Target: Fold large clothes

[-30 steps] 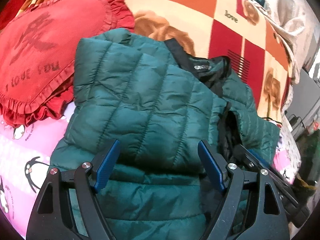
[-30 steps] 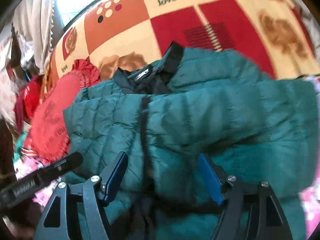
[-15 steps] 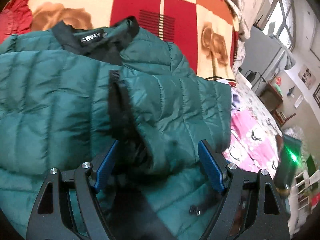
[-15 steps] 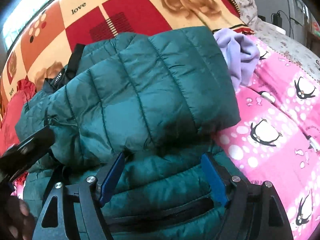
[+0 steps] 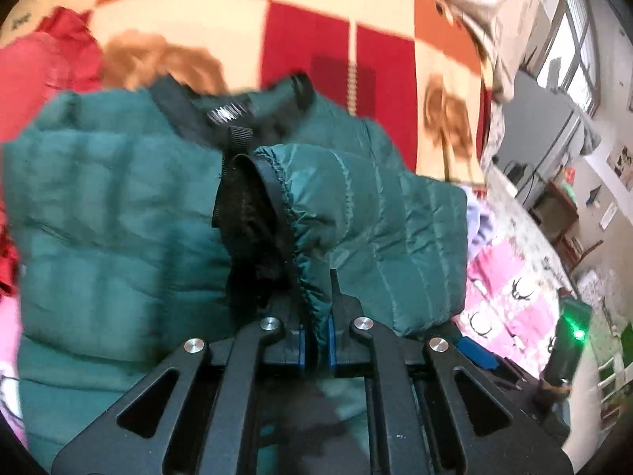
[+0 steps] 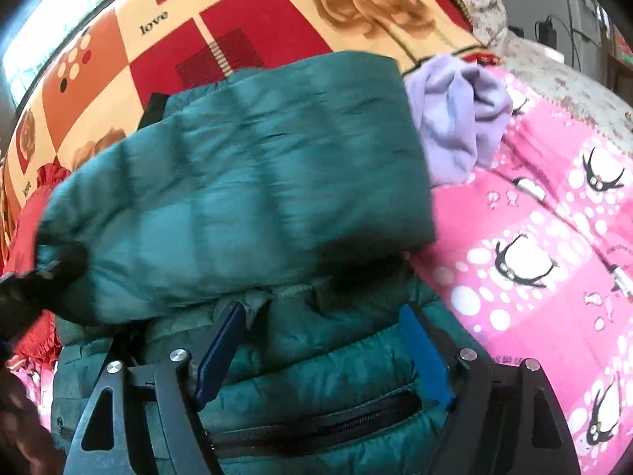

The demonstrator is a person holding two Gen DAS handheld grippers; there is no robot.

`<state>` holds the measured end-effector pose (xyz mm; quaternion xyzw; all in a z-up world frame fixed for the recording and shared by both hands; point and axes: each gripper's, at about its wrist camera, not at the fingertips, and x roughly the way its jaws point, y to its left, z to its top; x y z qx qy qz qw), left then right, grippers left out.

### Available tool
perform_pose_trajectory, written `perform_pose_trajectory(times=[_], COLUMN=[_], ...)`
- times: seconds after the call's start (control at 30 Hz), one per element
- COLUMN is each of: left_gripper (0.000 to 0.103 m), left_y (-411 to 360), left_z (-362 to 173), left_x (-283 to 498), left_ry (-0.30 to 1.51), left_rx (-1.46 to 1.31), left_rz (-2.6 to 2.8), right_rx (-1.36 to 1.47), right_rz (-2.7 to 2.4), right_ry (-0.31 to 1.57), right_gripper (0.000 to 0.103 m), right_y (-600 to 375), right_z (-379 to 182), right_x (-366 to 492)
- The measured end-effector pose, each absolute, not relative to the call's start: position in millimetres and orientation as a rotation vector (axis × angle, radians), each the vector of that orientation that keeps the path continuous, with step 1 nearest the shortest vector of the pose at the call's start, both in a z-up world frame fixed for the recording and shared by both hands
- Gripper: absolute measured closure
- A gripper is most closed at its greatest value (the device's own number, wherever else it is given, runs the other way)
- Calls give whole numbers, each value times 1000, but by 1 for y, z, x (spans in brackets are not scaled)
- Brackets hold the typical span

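Observation:
A dark green quilted puffer jacket (image 5: 118, 213) lies on the bed with both sleeves folded across its front; its black collar points to the far side. My left gripper (image 5: 315, 336) is shut on the elastic cuff (image 5: 304, 277) of the right-hand sleeve, whose black lining shows. In the right wrist view the same jacket (image 6: 245, 182) fills the middle. My right gripper (image 6: 322, 340) is open, its blue pads astride the jacket's lower body just above a zip pocket (image 6: 316, 423).
A red heart cushion (image 5: 43, 67) lies left of the jacket. A checked orange and red blanket (image 5: 308, 31) lies behind it. A lilac garment (image 6: 455, 118) sits at the jacket's right on the pink penguin sheet (image 6: 534, 261). Furniture stands at the far right.
My left gripper has closed on the sleeve cuff, having been open half a second ago. My right gripper stays open and has come a little closer to the jacket's lower body.

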<state>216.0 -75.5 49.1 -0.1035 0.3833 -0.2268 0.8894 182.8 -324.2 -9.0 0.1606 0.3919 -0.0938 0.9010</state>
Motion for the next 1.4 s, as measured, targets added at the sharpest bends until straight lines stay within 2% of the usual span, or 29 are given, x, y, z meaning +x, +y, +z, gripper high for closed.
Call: perform_pose_trajectory(times=[0.4, 0.47, 0.53, 0.73, 0.77, 0.83, 0.9, 0.97, 1.07, 1.13, 1.3, 1.4], left_gripper=[97, 97, 91, 90, 87, 70, 62, 62, 62, 62, 62, 63], left_y=[53, 63, 69, 65, 69, 81, 96, 105, 92, 67, 31, 36], left_z=[36, 28, 15, 18, 22, 28, 34, 38, 47, 49, 27, -9], left_x=[233, 234, 237, 223, 216, 206, 195, 186, 183, 192, 221, 237], left_ry=[797, 797, 834, 847, 830, 791, 739, 689, 648, 657, 713, 799], left_rx=[-271, -286, -294, -272, -279, -314, -375, -426, -426, -400, -317, -326], left_rz=[-242, -209, -177, -197, -188, -158, -89, -13, 12, -38, 21, 62], right_rx=[275, 244, 199, 213, 233, 283, 327, 351, 359, 347, 321, 331], right_rz=[-200, -192, -166, -141, -137, -129, -143, -181, -208, -202, -208, -211], right_ry=[854, 902, 933, 929, 916, 877, 838, 803, 782, 797, 790, 757], right_gripper=[24, 16, 3, 2, 2, 2, 2, 2, 20, 40, 54, 55], right_y=[-316, -312, -304, -307, -310, -319, -328, -338, -344, -342, -340, -344], right_z=[-16, -24, -30, -30, -28, -22, -16, -12, -8, -10, -13, -8], right_x=[189, 194, 198, 195, 192, 187, 182, 177, 175, 178, 177, 174])
